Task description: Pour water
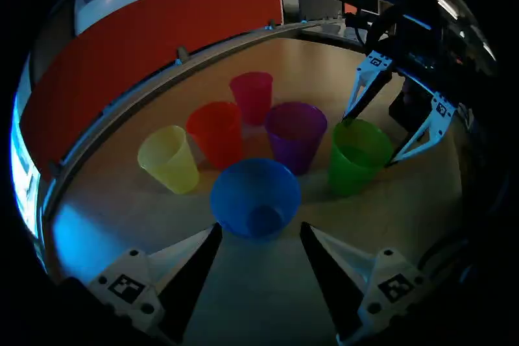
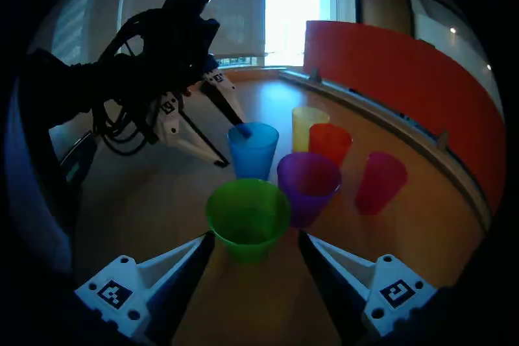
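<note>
The blue cup (image 1: 255,197) stands upright on the tabletop (image 1: 402,216), directly between the spread fingers of the left tool (image 1: 259,229). The green cup (image 2: 248,216) stands the same way before the right tool (image 2: 256,237). Both tools are wide open and hold nothing. Seen from across the cluster, each tool's fingers bracket its cup near the rim, though I cannot tell whether any fingertip touches.

This looks like the approach before the grasp, with pouring not yet begun. The next move likely calls for closing one tool on its cup at mid-wall, gently, since thin plastic would flex. That cup would then be lifted clear of its neighbours and tipped over the other cup.

Both are translucent, tapered plastic tumblers with open mouths. A faint darker band inside the green one may be a water line, but that is uncertain.

Behind them, close together, stand a purple cup (image 1: 295,132), an orange cup (image 1: 217,132), a yellow cup (image 1: 168,159) and a pink cup (image 1: 252,96).
</note>
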### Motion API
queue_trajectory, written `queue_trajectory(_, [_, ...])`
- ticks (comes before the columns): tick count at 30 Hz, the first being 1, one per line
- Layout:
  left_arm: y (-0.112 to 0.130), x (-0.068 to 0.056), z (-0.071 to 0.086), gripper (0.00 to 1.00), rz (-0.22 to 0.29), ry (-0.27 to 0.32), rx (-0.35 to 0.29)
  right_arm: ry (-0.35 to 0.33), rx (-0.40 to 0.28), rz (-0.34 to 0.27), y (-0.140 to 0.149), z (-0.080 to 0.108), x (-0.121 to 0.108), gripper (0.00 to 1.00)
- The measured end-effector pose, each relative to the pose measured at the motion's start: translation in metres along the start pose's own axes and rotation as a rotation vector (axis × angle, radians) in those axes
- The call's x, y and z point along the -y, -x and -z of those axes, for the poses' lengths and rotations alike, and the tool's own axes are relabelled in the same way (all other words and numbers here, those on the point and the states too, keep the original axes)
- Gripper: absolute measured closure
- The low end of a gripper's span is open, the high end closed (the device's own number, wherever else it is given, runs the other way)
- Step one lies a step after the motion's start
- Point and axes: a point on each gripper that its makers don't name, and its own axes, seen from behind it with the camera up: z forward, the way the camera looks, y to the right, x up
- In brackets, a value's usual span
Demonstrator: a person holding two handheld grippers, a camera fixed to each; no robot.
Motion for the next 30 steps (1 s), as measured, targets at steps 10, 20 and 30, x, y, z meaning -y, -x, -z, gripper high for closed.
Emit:
queue_trajectory(10, [0.007,-0.003,0.028,0.11,0.038,-0.049,-0.036,0.084,-0.05,-0.053,0.006,0.03,-0.004,0.0])
queue_trajectory(20, [0.006,-0.013,0.053,0.11,0.077,-0.105,-0.111,0.204,-0.123,-0.119,0.005,0.065,-0.022,0.0])
queue_trajectory(30, [-0.002,-0.004,0.083,0.11,0.132,-0.206,-0.228,0.352,-0.208,-0.171,0.001,0.096,-0.051,0.0])
